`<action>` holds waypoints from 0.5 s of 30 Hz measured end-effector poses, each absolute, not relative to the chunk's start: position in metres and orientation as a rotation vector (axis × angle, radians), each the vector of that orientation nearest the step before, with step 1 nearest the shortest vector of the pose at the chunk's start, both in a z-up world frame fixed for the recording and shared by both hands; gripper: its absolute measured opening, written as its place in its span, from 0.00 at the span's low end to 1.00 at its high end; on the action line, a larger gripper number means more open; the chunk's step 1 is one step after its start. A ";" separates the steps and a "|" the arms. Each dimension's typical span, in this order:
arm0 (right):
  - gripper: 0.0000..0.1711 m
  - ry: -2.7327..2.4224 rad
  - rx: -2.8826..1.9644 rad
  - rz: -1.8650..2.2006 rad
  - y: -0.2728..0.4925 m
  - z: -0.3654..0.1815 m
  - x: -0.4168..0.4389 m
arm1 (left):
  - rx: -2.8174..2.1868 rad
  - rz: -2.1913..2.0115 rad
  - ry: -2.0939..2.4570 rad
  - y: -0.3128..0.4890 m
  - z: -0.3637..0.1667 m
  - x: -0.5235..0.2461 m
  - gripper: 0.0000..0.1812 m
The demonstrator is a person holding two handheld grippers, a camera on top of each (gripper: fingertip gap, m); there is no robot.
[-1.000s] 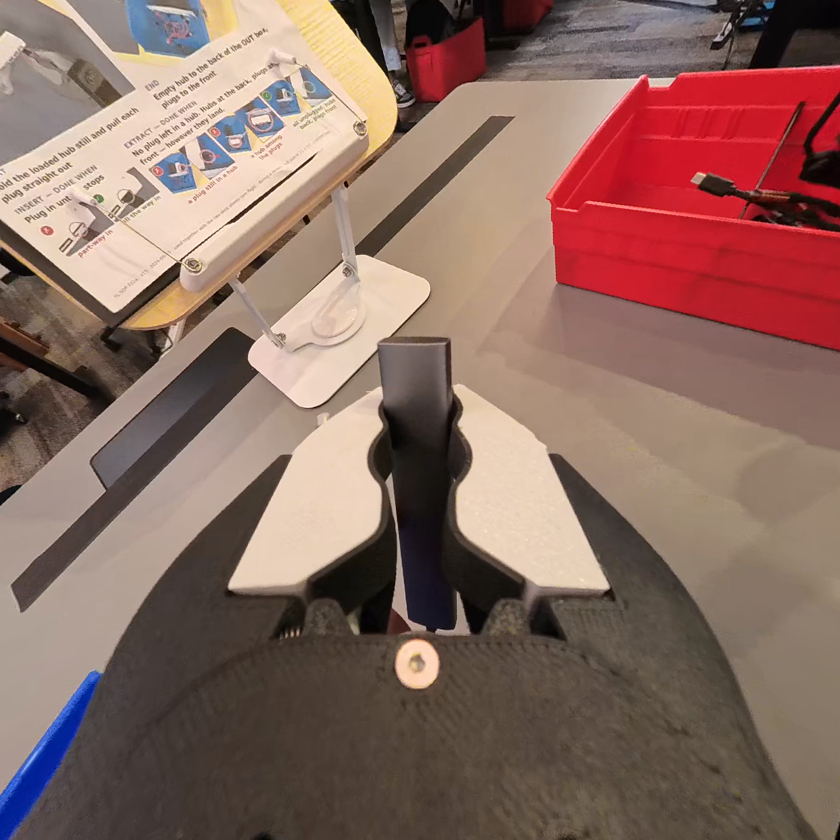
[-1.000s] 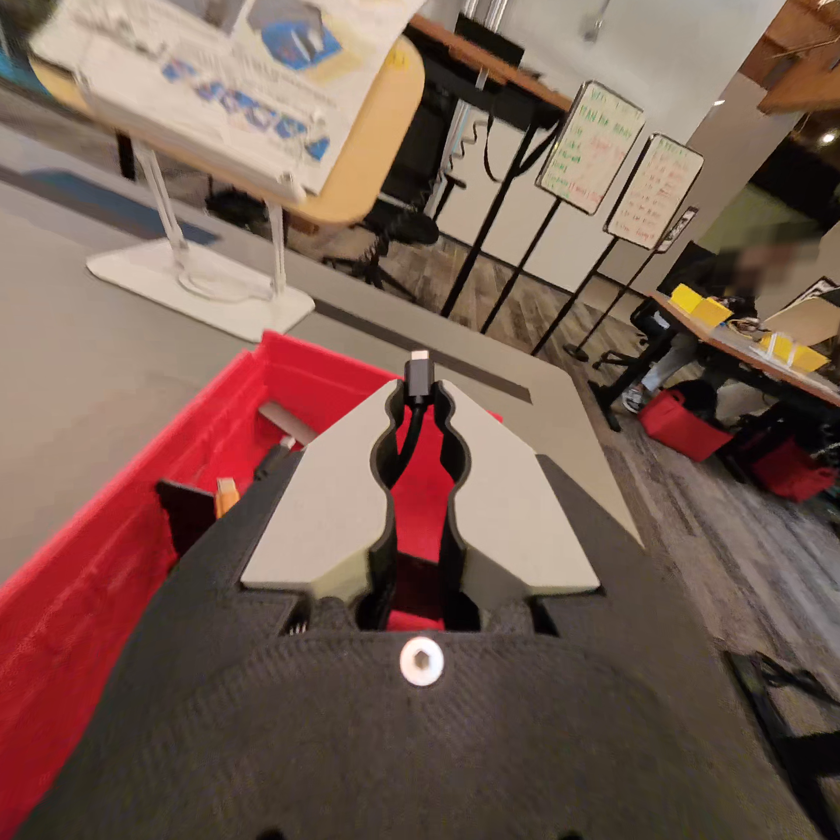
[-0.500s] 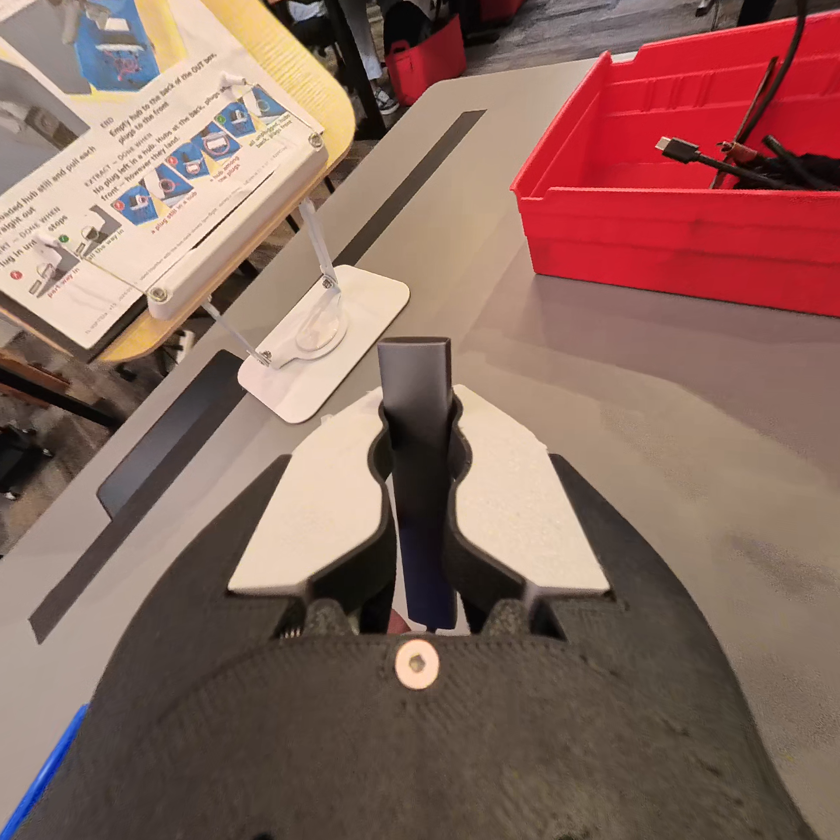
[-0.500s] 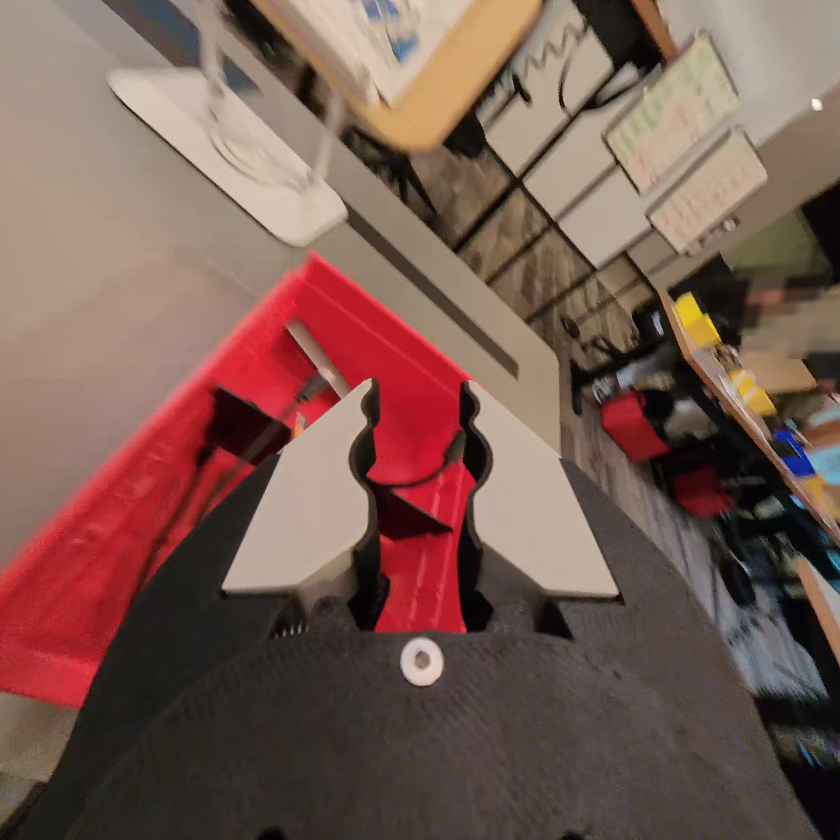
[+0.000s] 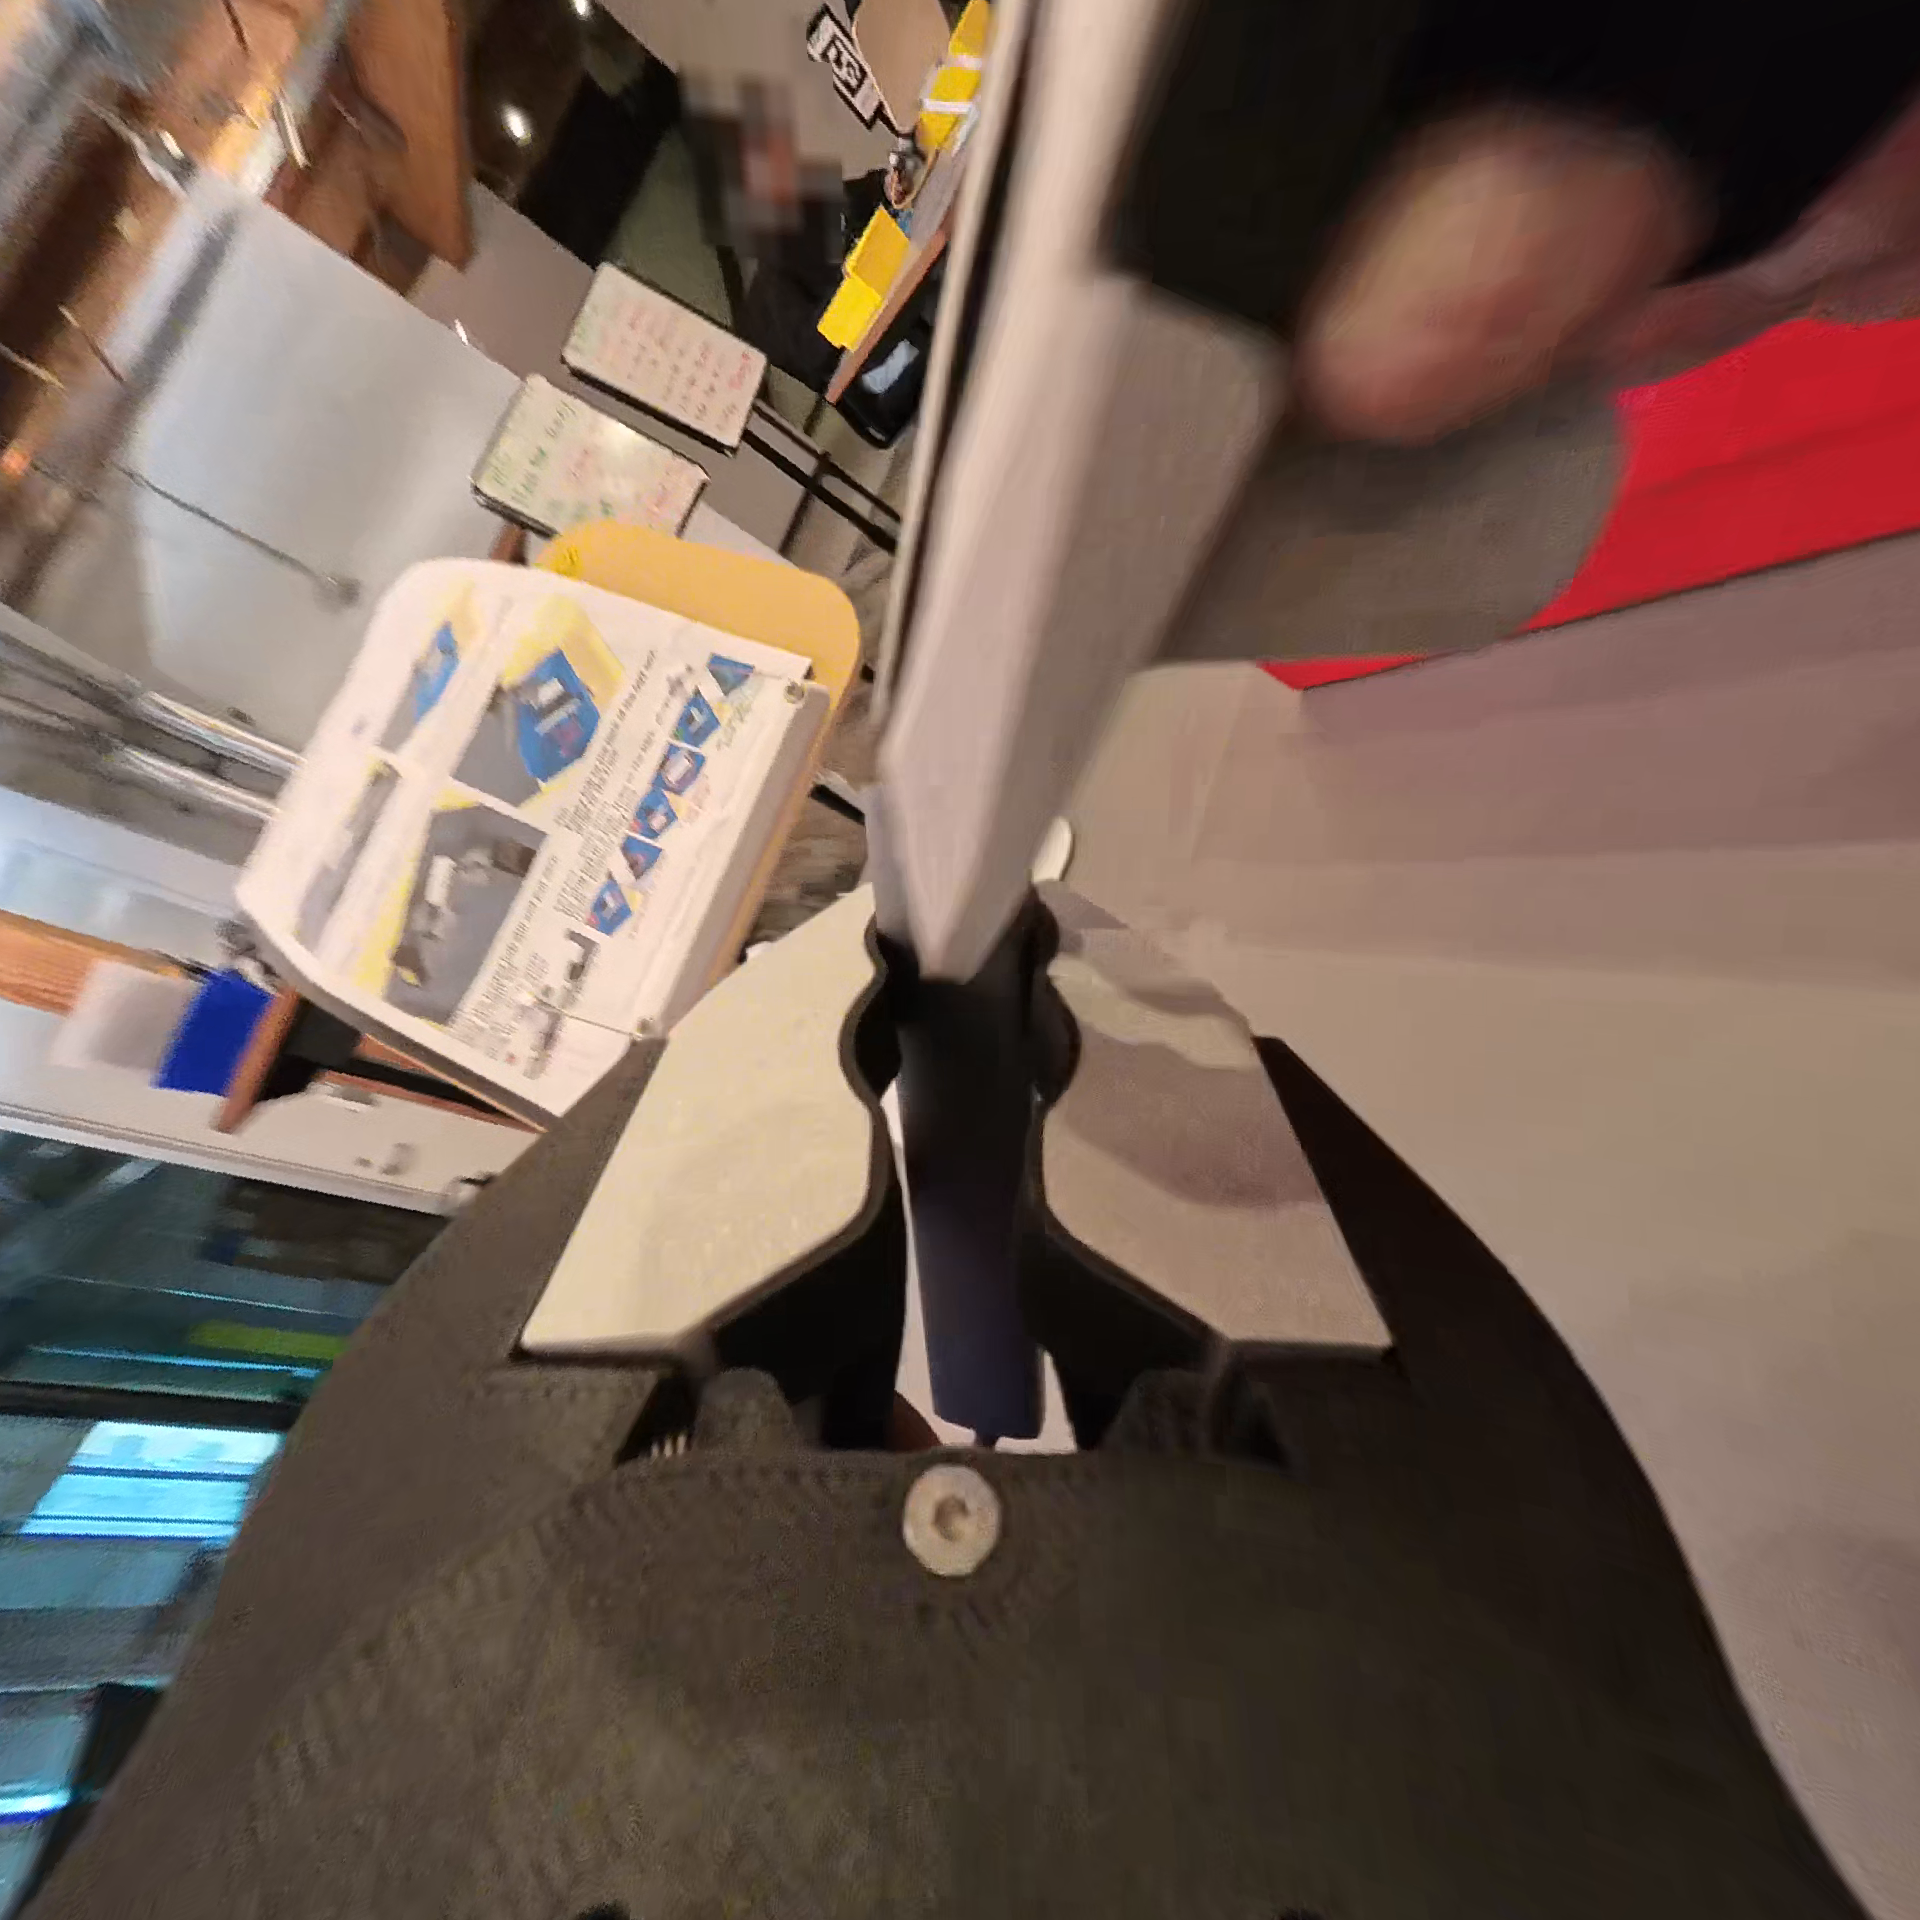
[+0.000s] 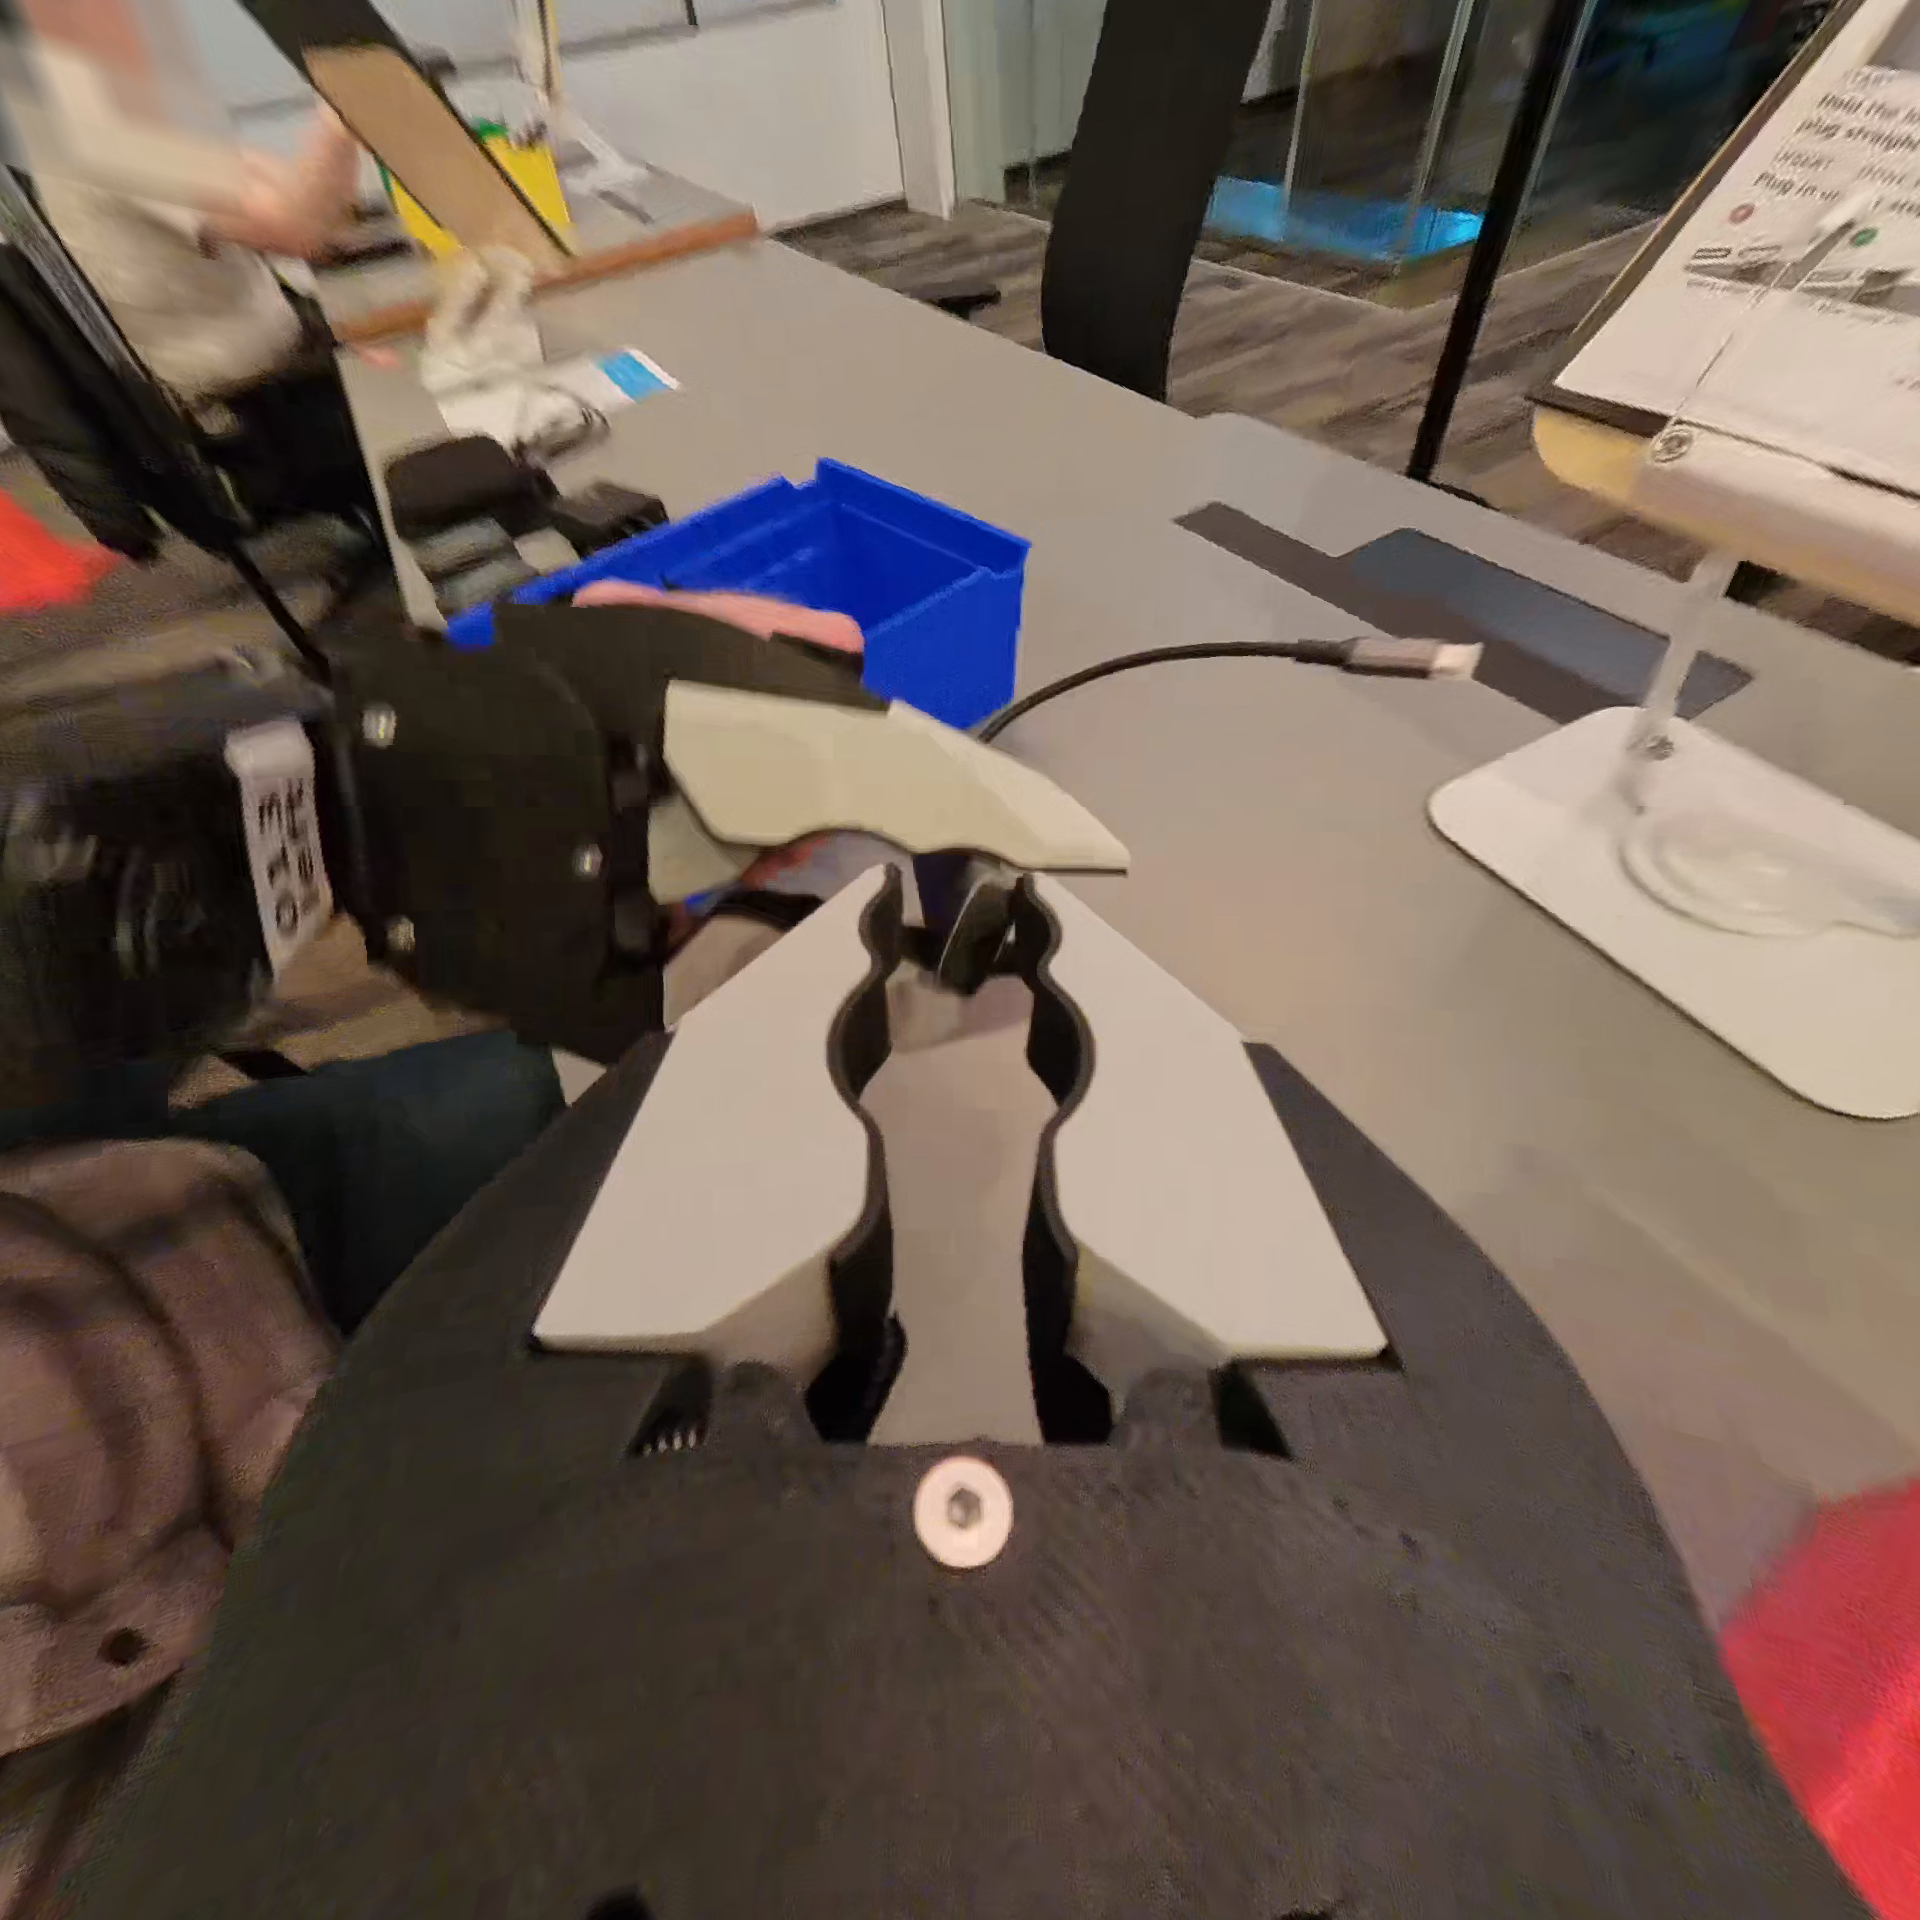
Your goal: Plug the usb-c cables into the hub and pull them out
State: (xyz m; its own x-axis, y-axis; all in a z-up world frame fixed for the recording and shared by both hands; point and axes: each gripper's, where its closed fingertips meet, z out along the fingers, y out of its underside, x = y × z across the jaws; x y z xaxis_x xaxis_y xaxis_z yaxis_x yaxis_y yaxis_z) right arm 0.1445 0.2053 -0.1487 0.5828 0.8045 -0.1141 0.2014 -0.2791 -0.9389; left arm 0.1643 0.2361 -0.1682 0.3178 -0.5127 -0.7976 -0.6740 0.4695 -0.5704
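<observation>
While the left claw (image 5: 954,956) stays clamped on the dark hub (image 5: 971,1195), its port end faces the right claw's finger at 12 o'clock. Right view: right claw (image 6: 954,914), jaws apart, meets the hub (image 6: 971,940); its cable (image 6: 1195,665) trails toward 2 o'clock above the tabletop (image 6: 1299,935).
</observation>
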 end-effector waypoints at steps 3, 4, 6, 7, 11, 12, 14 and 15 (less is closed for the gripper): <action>0.05 -0.806 -1.802 0.772 0.206 -0.153 0.147 | -1.113 0.235 1.338 0.234 -0.170 0.165 0.10; 0.05 -0.796 -1.799 0.788 0.206 -0.153 0.147 | -1.106 0.235 1.335 0.233 -0.170 0.166 0.11; 0.05 -0.789 -1.788 0.783 0.205 -0.151 0.149 | -1.071 0.261 1.312 0.233 -0.167 0.167 0.11; 0.05 -0.790 -1.782 0.776 0.204 -0.148 0.151 | -1.055 0.270 1.311 0.233 -0.166 0.169 0.11; 0.04 -0.772 -1.755 0.677 0.209 -0.136 0.170 | -1.060 0.233 1.304 0.229 -0.154 0.175 0.17; 0.04 -0.757 -1.744 0.648 0.211 -0.130 0.178 | -1.065 0.209 1.286 0.229 -0.147 0.175 0.20; 0.04 -0.728 -1.721 0.594 0.215 -0.116 0.200 | -1.070 0.182 1.264 0.228 -0.133 0.173 0.23; 0.04 -0.707 -1.710 0.565 0.217 -0.109 0.213 | -1.072 0.175 1.256 0.229 -0.127 0.171 0.23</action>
